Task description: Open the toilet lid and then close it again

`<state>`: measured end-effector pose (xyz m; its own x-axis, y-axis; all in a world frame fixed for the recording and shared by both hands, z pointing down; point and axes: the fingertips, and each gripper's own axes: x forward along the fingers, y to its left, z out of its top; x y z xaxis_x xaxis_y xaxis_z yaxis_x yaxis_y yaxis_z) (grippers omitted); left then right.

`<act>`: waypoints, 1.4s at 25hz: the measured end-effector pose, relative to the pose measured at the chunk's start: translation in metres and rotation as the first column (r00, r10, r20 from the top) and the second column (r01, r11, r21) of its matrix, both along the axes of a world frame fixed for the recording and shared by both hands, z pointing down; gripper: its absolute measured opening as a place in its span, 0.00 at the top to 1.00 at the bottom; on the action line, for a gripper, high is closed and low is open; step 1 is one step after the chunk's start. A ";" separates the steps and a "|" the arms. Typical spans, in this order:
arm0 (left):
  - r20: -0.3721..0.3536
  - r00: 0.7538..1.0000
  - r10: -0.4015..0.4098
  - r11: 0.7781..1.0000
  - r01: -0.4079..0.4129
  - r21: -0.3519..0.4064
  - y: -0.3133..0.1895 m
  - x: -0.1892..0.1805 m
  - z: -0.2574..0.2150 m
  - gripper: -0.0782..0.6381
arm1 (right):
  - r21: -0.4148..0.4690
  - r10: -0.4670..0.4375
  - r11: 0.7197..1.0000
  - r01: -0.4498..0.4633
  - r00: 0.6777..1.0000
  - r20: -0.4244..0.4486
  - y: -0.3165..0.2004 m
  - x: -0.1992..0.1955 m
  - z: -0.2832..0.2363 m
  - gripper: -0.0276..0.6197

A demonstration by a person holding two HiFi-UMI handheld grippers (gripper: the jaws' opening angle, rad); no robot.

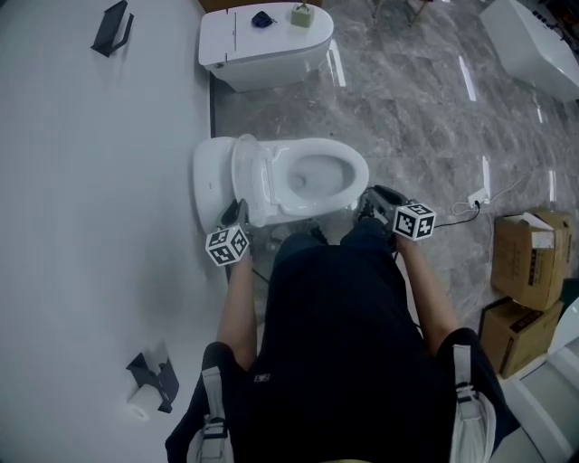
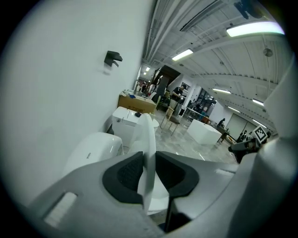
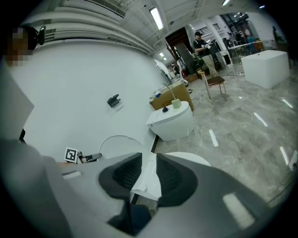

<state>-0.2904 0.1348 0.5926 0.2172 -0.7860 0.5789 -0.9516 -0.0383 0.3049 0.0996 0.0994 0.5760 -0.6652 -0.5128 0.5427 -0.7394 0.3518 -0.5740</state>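
Observation:
A white toilet [image 1: 317,176] stands against the white wall with its lid [image 1: 246,176] raised upright and the seat down. My left gripper [image 1: 237,215] is at the lid's near edge. In the left gripper view the thin lid edge [image 2: 148,135] runs between the two dark pads, and the left gripper [image 2: 150,174] is shut on it. My right gripper [image 1: 369,203] hangs by the front end of the bowl. In the right gripper view the right gripper [image 3: 149,174] shows a narrow gap with nothing in it; the toilet's white body and the raised lid [image 3: 111,142] lie beyond.
A second toilet [image 1: 262,41] with small items on its tank stands further along the wall. Black fixtures [image 1: 113,27] and a paper holder [image 1: 154,378] are mounted on the wall. Cardboard boxes [image 1: 529,258] and a cable [image 1: 475,199] lie at the right on the marble floor.

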 end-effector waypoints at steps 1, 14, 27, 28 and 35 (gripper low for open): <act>-0.004 1.000 -0.025 1.000 0.025 0.000 0.001 -0.007 0.001 0.76 | -0.005 0.009 1.000 -0.009 1.000 -0.003 0.002 0.004 0.001 0.80; -0.114 0.961 -0.251 0.967 0.253 0.000 0.014 -0.082 0.019 0.77 | -0.036 0.041 0.998 -0.042 0.999 -0.024 0.015 0.023 0.008 0.80; -0.129 0.959 -0.253 0.966 0.257 0.015 0.014 -0.083 0.020 0.77 | -0.054 0.044 0.997 -0.046 0.998 -0.036 0.017 0.023 0.011 0.80; -0.127 0.960 -0.251 0.967 0.255 0.014 0.014 -0.082 0.020 0.77 | -0.053 0.046 0.997 -0.048 0.998 -0.034 0.017 0.023 0.010 0.80; -0.128 0.964 -0.234 0.971 0.237 0.013 0.013 -0.079 0.019 0.77 | -0.065 0.043 0.997 -0.045 0.998 -0.036 0.022 0.022 0.013 0.80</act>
<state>-0.3695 0.1476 0.6117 0.0929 -0.8389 0.5363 -0.8895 0.1722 0.4233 0.1212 0.1213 0.5892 -0.6232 -0.5037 0.5982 -0.7730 0.2810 -0.5688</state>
